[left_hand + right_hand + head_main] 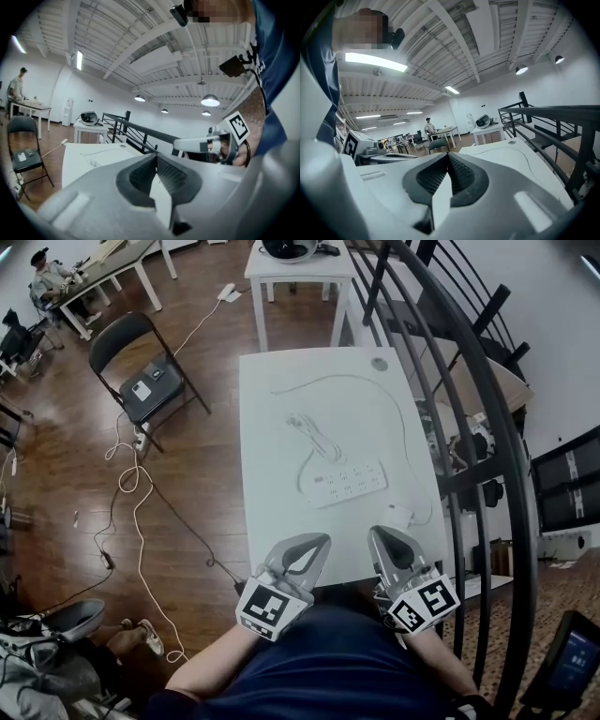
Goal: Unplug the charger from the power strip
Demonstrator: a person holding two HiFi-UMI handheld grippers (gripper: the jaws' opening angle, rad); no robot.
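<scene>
A white power strip [347, 484] lies in the middle of the white table [272, 521]. The white charger [401, 515] rests on the tabletop just in front of the strip's right end, apart from it. Its thin cable [412, 418] loops away toward the far edge. Both grippers are held up near me over the table's near edge, clear of the strip. My left gripper [322, 540] [156, 155] is shut with nothing in it. Beside it, my right gripper [378, 533] [448, 154] is also shut and empty. Each gripper view looks level across the room, with the other gripper at its side.
A coiled white cord [314, 432] lies behind the strip and a small grey disc [379, 363] sits at the far right corner. A black railing [469, 427] curves along the right. A black folding chair [145, 371] and floor cables [136, 512] are at left.
</scene>
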